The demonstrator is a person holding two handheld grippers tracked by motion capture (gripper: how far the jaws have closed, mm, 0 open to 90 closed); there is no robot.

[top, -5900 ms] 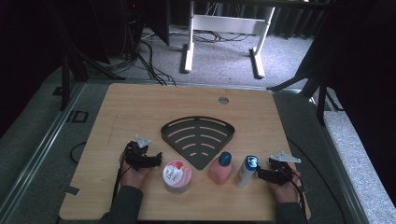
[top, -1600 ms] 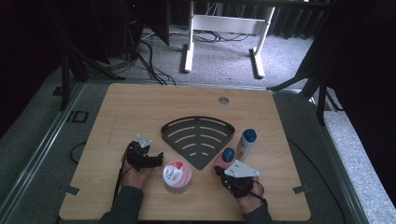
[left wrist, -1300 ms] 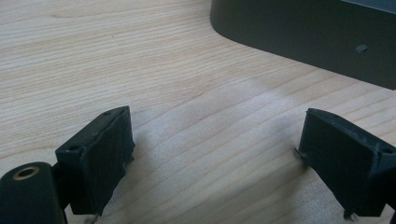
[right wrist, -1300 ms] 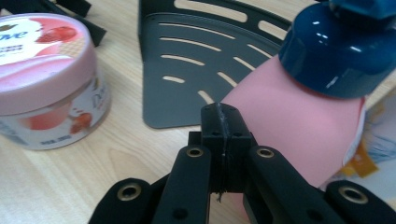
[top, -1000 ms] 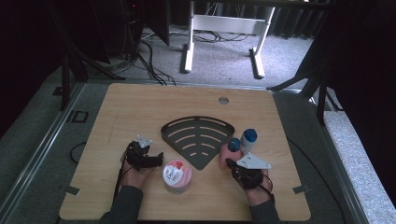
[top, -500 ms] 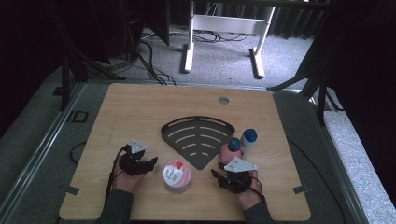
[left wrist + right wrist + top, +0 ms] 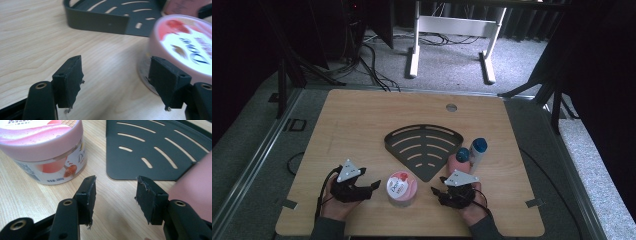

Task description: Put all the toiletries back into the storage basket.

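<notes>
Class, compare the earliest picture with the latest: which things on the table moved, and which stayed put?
The white bottle with a blue cap and the pink bottle with a blue cap moved away from the person, to the right edge of the black slotted fan-shaped tray. The right gripper shifted left, open. The tray, pink Dove jar and left gripper stayed.

Left gripper (image 7: pixel 373 186): lower left of the high view, jaws wide apart, holding nothing.
Right gripper (image 7: pixel 435 192): lower middle, jaws apart, holding nothing.

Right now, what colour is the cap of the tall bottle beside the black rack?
The cap is blue, on a pale bottle; the high view shows it best.
</notes>
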